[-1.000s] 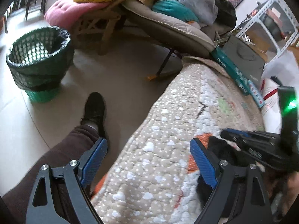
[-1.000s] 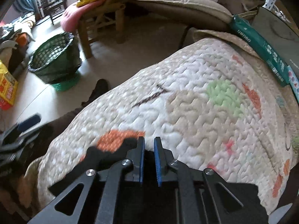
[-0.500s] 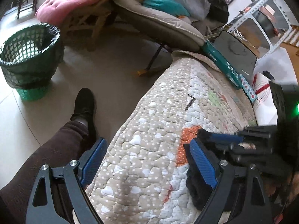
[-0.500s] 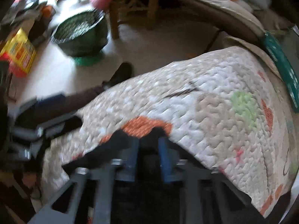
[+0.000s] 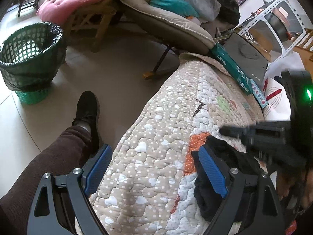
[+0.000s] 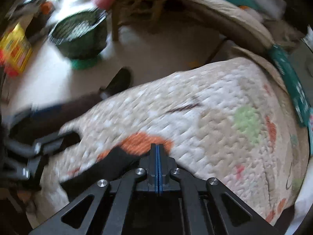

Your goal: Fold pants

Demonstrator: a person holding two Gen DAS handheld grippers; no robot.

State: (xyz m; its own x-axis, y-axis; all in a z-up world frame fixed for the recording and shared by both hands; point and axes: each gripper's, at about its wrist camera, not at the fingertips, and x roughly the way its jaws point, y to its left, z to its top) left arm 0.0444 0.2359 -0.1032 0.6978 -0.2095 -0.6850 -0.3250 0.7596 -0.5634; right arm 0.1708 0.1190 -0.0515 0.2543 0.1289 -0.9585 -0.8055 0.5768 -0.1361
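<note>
Black pants (image 5: 221,164) lie bunched on a quilted patterned blanket (image 5: 156,148), near its front edge by an orange patch. My left gripper (image 5: 154,168) is open and empty, its jaws wide apart over the blanket's edge, the right pad beside the pants. My right gripper (image 6: 158,152) is shut, its blue pads pressed together at the edge of the pants (image 6: 109,166); whether cloth sits between the pads is hidden. The right gripper also shows in the left wrist view (image 5: 254,133), blurred, just above the pants.
A green mesh bin (image 5: 29,58) stands on the tiled floor at left. A person's leg and black shoe (image 5: 86,113) are beside the blanket. A cluttered lounge chair (image 5: 166,25), green boxes (image 5: 232,68) and a dark device (image 5: 246,56) sit behind the blanket.
My right gripper's pads have closed fully from a small gap, and it has moved over the pants; its view is motion-blurred. The left gripper stays open and has shifted slightly.
</note>
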